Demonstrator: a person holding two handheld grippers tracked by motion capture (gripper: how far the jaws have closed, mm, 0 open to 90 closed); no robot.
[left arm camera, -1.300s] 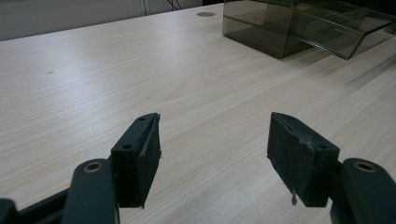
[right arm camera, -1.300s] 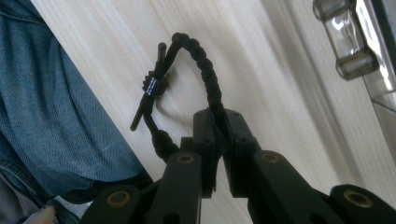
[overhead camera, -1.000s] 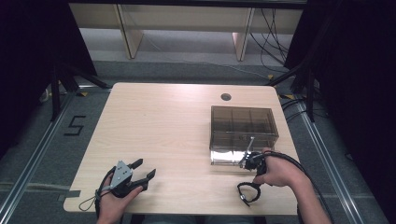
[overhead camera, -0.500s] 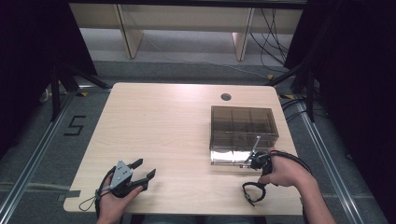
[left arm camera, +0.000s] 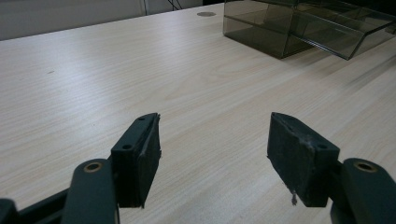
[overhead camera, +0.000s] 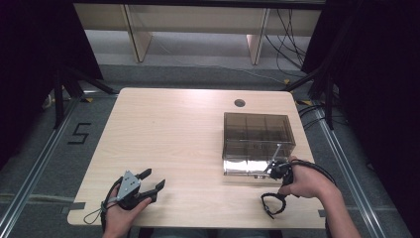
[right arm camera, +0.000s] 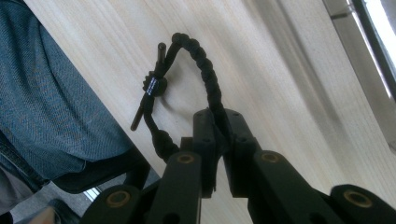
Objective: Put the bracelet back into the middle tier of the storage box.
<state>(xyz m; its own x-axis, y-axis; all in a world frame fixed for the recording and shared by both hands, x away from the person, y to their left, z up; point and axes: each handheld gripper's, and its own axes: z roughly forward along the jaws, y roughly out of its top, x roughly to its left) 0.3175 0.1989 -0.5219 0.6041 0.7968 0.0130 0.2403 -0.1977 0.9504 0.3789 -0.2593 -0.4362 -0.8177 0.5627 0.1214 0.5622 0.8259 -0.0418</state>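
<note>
Gripping a black braided cord bracelet (right arm camera: 187, 84), the right gripper (right arm camera: 217, 135) has its jaws clamped on one side of the loop; the free part of the loop, with its knot and two short ends, hangs over the pale wooden table (overhead camera: 178, 129) near the person's edge. High view: right gripper (overhead camera: 275, 184) sits at the near right of the table, just in front of the smoked clear plastic compartment box (overhead camera: 257, 141), bracelet (overhead camera: 271, 202) dangling below the hand. Left gripper (overhead camera: 148, 182) rests at the near left edge, well apart from the box, jaws spread wide with nothing between them; bare tabletop shows between its pads (left arm camera: 140, 158).
</note>
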